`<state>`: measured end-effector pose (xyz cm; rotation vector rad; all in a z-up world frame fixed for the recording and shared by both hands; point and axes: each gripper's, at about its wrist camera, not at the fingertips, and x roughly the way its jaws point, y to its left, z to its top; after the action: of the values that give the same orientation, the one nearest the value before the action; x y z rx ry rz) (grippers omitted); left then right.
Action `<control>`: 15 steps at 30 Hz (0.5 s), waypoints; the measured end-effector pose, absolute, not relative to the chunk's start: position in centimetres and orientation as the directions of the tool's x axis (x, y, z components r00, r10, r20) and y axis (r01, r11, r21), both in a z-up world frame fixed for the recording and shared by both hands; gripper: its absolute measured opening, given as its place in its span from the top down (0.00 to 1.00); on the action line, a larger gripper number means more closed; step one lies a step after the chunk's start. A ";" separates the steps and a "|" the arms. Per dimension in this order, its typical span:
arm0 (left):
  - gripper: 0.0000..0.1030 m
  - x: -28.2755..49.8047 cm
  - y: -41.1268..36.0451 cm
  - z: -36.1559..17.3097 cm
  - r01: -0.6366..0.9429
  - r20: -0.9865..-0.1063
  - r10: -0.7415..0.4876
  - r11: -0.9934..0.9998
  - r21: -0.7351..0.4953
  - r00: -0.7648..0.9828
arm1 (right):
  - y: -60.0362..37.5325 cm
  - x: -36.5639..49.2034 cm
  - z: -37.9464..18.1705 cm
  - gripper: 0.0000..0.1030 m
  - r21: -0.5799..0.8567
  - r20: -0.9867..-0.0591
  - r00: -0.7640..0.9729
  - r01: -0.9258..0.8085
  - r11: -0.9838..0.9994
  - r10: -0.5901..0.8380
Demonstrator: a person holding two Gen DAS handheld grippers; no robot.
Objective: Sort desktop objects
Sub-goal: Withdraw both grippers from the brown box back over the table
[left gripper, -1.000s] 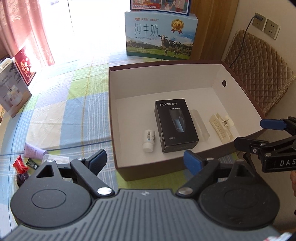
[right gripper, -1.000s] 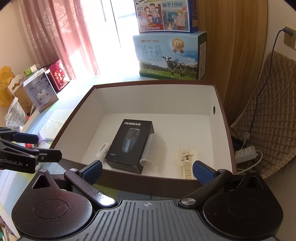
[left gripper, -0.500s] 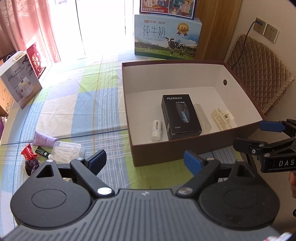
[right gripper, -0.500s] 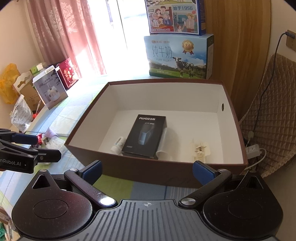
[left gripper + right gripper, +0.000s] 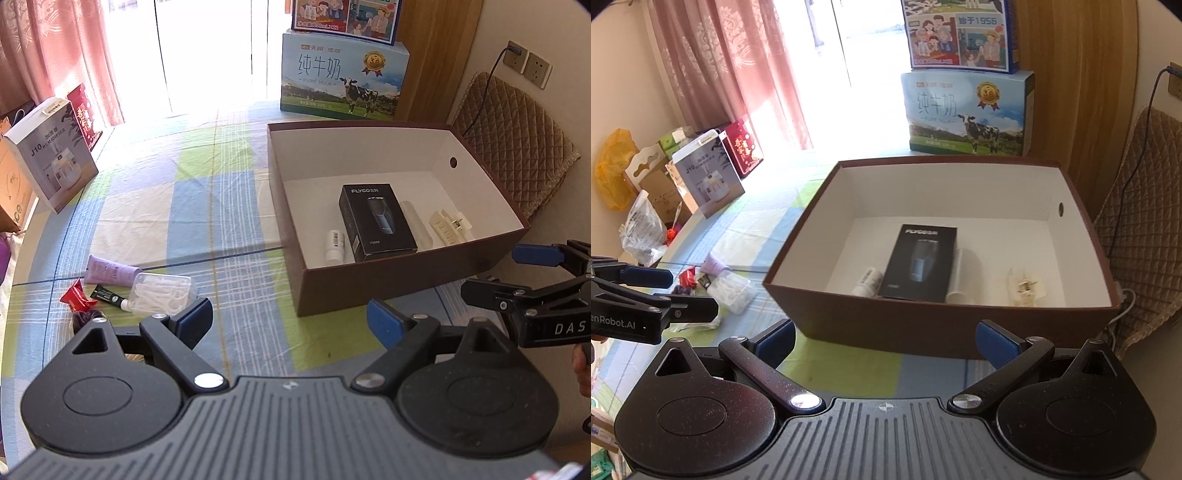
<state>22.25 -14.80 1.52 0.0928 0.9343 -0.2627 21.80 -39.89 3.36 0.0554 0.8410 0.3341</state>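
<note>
A brown box [image 5: 399, 284] [image 5: 923, 325] with a white inside holds a black shaver package [image 5: 376, 221] [image 5: 919, 262], a small white bottle [image 5: 334, 246] [image 5: 868, 282], a clear tube [image 5: 417, 225] and a cream hair clip [image 5: 448, 226] [image 5: 1021, 288]. Left of the box on the checked cloth lie a purple tube [image 5: 109, 275], a clear floss-pick case [image 5: 160, 291] [image 5: 731, 291], a red sachet [image 5: 75, 300] and a small black tube [image 5: 107, 295]. My left gripper [image 5: 290, 321] is open and empty above the cloth, short of the box. My right gripper [image 5: 884, 338] is open and empty before the box's near wall.
A milk carton box [image 5: 343, 86] stands beyond the brown box. A humidifier box [image 5: 55, 155] and a red box [image 5: 83, 114] stand at the table's left edge. A quilted chair [image 5: 517, 147] is on the right, with wall sockets [image 5: 528, 66] above.
Both grippers have drawn back and up from the box, so more of the table shows; the small items at the left have come fully into view. Both stay open.
</note>
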 end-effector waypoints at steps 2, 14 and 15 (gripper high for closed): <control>0.14 22.1 -14.1 1.6 0.264 -0.804 -0.184 0.964 -0.035 0.566 | -39.2 21.6 3.3 0.02 0.179 -0.725 0.614 -0.269 0.946 0.312; 0.14 21.3 -9.4 1.4 0.249 -0.809 -0.183 0.967 -0.046 0.558 | -34.2 20.6 2.6 0.02 0.183 -0.748 0.578 -0.292 0.939 0.326; 0.14 21.2 -9.0 1.3 0.247 -0.810 -0.182 0.968 -0.047 0.557 | -33.8 20.5 2.5 0.02 0.185 -0.749 0.574 -0.296 0.937 0.329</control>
<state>21.17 -8.96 1.29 0.0752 0.9471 -0.2536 20.51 -33.75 2.49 0.0411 0.8864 0.3662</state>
